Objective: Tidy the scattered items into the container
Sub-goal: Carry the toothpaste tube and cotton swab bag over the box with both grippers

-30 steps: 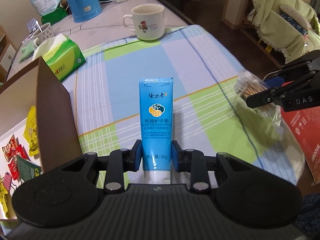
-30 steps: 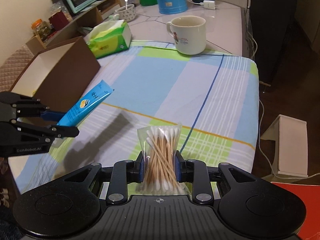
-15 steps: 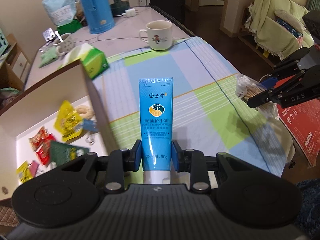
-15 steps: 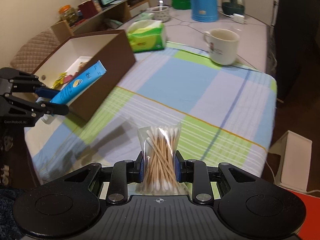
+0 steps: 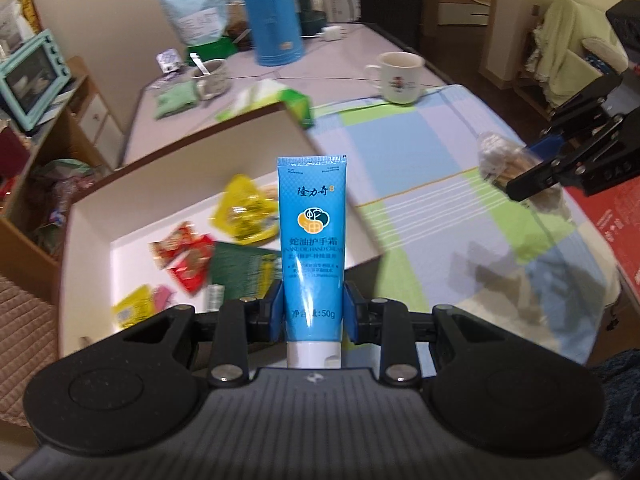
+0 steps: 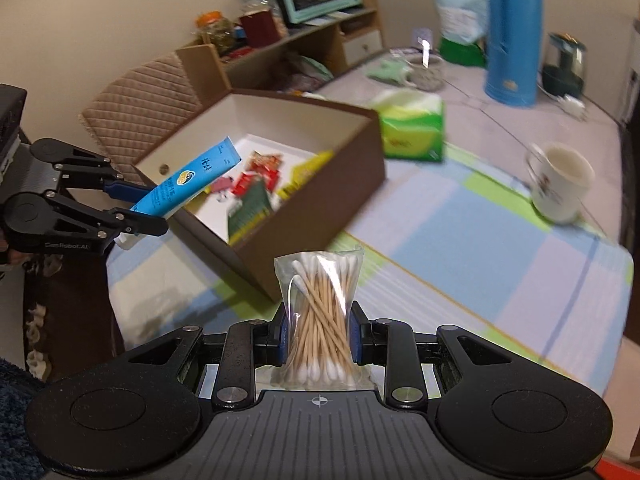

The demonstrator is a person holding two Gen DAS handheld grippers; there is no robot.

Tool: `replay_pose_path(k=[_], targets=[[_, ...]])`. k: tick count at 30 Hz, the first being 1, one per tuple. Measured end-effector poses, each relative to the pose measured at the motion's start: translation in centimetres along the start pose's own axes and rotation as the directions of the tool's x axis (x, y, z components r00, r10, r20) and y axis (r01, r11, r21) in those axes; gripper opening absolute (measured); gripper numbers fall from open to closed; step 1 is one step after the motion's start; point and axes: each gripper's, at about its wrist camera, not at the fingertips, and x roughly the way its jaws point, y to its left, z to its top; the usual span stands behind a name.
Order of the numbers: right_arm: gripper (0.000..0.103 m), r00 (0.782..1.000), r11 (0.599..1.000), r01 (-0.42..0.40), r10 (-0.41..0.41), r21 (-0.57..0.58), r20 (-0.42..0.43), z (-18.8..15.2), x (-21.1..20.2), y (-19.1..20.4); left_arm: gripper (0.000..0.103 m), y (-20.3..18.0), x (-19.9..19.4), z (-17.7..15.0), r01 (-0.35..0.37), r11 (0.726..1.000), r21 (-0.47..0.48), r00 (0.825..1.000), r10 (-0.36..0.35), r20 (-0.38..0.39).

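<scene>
Checked cloth in blue, green and lilac covers the table [image 6: 460,240], and on it stands the brown box [image 6: 320,196] with white walls that serves as the container. Clamped between the fingers of the left gripper [image 5: 314,310] is the blue hand-cream tube [image 5: 312,236], gripped near its white cap; its long axis runs straight ahead along the fingers, crimped end forward and tilted up, reaching over the box's near rim. Below and ahead of that gripper lie snack packets [image 5: 188,256] on the box floor. The right gripper [image 6: 318,338] is closed on a bag of cotton swabs [image 6: 318,312], which stands upright between the pads, above the cloth just short of the box's corner. Beyond the box sit a green tissue pack [image 6: 412,128] and a white mug [image 6: 560,182].

Released now, the tube would probably tip on the rim and could slide back out, since only its front half overhangs the box. The thin swab bag may slip or crumple in the grip.
</scene>
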Motion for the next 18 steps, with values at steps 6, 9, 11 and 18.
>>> replay_pose_path(k=[6,9,11,18], targets=[[0.027,0.999,0.999,0.000,0.002,-0.052,0.038,4.3,2.1,2.4,0.026,5.1,-0.6,-0.8,-0.051,0.999,-0.010,0.999,0.051,0.006],[0.027,0.999,0.997,-0.012,0.015,-0.081,0.038,6.4,3.5,3.6,0.026,7.4,-0.5,-1.0,-0.068,0.998,-0.009,0.998,0.068,0.006],[0.027,0.999,0.994,-0.018,0.021,-0.104,0.027,7.6,4.8,4.4,0.026,8.9,-0.2,-1.0,-0.073,0.997,-0.006,0.997,0.073,0.003],[0.027,0.999,0.985,-0.031,0.028,-0.170,-0.021,11.3,9.3,6.1,0.026,13.5,1.3,-0.8,-0.090,0.996,0.022,0.996,0.091,-0.012]])
